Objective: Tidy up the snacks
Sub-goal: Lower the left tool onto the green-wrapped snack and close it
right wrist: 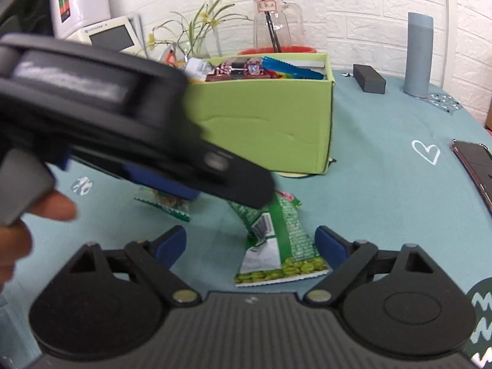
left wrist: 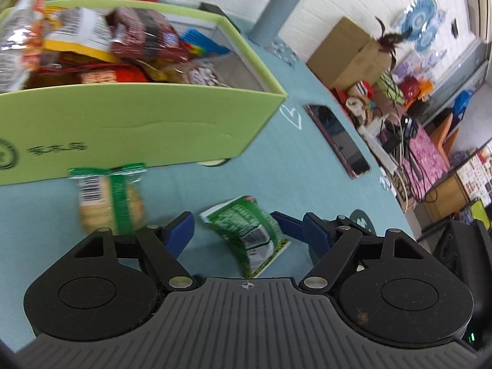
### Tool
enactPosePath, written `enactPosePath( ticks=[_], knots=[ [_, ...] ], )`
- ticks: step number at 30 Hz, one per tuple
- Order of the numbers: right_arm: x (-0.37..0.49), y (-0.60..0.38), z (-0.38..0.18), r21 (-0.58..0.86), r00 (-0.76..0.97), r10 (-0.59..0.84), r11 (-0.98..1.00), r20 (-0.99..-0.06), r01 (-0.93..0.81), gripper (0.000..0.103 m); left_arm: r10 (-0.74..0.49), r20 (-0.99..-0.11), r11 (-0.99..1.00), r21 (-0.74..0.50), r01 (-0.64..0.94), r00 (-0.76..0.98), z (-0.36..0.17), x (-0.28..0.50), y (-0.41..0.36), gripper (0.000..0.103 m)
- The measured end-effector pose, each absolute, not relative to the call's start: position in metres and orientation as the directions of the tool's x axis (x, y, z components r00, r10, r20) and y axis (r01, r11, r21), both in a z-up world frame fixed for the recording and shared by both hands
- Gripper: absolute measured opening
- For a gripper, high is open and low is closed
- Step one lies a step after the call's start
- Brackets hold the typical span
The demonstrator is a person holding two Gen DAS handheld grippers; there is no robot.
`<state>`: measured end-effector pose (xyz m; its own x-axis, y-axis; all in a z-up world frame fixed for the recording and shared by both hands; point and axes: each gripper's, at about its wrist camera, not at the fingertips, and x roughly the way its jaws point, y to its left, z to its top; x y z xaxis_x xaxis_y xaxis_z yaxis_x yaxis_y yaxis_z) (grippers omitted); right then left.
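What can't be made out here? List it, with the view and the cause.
- Biscuit packet: print blurred in the left wrist view; largely behind the left tool in the right wrist view.
- Green box: lower contents hidden by its wall in both views.
- Phone: cut off by the right wrist view's edge.

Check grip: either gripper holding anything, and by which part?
Nothing held. The green pea packet lies on the table between the left gripper's open fingers; the right gripper is open around it too.
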<state>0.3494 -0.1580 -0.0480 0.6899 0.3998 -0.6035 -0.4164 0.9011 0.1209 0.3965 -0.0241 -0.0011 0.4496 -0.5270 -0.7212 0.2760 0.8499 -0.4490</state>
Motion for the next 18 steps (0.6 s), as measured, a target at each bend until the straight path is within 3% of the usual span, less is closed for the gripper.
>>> enactPosePath(
  ticks=[9,15,18],
  knots=[
    [0.351,-0.168,-0.050,0.122,0.702,0.382,0.912,-0.601,-0.392,0.102,-0.471,-0.766,0.880,-0.370,0.299,0.438,-0.011,0.406,-0.052,0.056],
    [0.342,-0.175,-0.045,0.086,0.725,0.347,0.924,-0.594,-0.372,0.102,-0.480,-0.759,0.875,-0.377,0.304,0.440,-0.013,0.406,-0.052,0.056],
    [0.342,-0.173,-0.048,0.078,0.726,0.342,0.925,-0.597,-0.372,0.093,-0.480,-0.758,0.875,-0.375,0.307,0.441,-0.013,0.406,-0.053,0.057]
  ],
)
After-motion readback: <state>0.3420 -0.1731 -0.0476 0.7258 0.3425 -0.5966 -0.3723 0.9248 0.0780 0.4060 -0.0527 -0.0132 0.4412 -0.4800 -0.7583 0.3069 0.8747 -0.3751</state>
